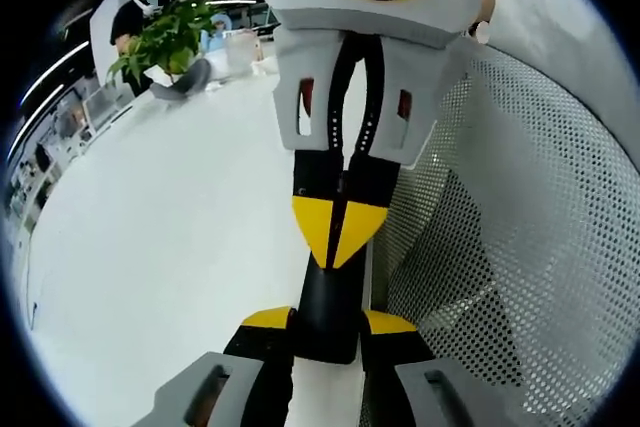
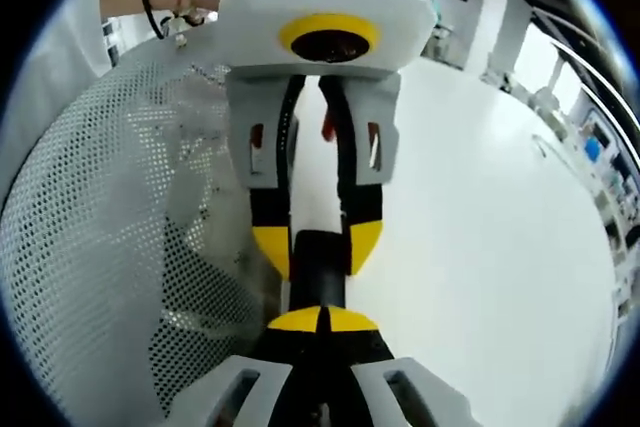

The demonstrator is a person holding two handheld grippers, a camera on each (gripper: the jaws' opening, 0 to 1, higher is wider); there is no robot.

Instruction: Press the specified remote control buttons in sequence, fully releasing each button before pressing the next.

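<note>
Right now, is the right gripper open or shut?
Shut. On the right gripper, yellow tips meet without a gap, against the black remote.

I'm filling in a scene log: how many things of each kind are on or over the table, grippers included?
Grippers: 2, the left gripper and the right gripper
Black remote: 1
White perforated mesh panel: 1
Potted plant: 1
Total: 5
</note>
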